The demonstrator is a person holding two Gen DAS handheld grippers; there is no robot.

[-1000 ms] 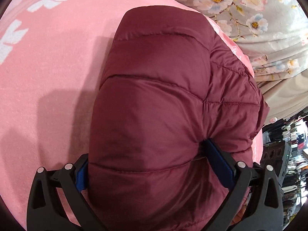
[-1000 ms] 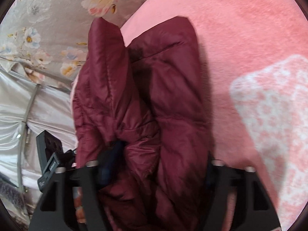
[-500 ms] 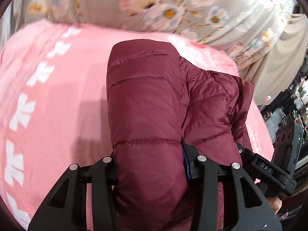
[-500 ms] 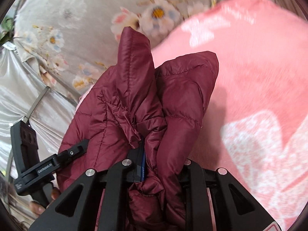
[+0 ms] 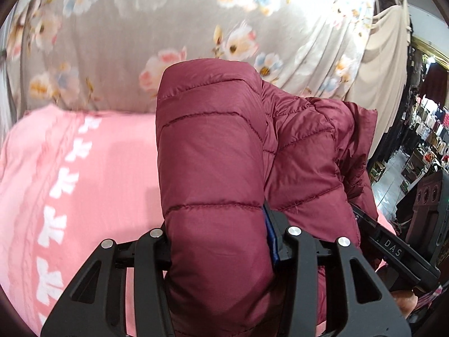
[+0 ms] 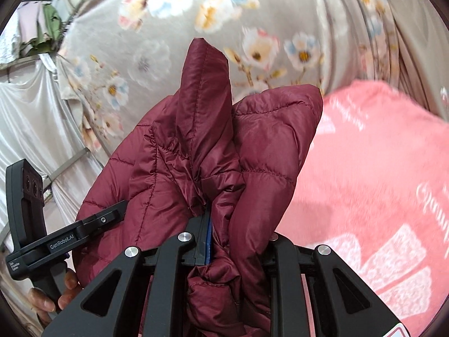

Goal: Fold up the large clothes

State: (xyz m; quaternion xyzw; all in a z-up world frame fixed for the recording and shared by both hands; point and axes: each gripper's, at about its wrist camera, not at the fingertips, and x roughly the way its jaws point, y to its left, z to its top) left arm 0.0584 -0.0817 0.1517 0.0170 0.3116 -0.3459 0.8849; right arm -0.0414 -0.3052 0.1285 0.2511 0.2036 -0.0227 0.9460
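Note:
A folded maroon quilted puffer jacket (image 5: 219, 174) is held up between both grippers, above a pink blanket (image 5: 84, 174). My left gripper (image 5: 221, 241) is shut on one thick end of the jacket, which bulges up between its fingers. My right gripper (image 6: 238, 241) is shut on the other end of the jacket (image 6: 213, 146), whose folds and a pointed flap stand up in front of it. The right gripper also shows at the right of the left wrist view (image 5: 390, 247), and the left gripper at the left of the right wrist view (image 6: 70, 238).
The pink blanket with white patterns (image 6: 378, 182) covers the surface below. A grey floral cloth (image 5: 168, 28) hangs behind it. A white drape (image 6: 31, 129) hangs at the left in the right wrist view. Shop shelves (image 5: 426, 140) stand far right.
Both grippers have closed on the jacket ends and lifted it off the blanket. The views have tilted up toward the floral cloth.

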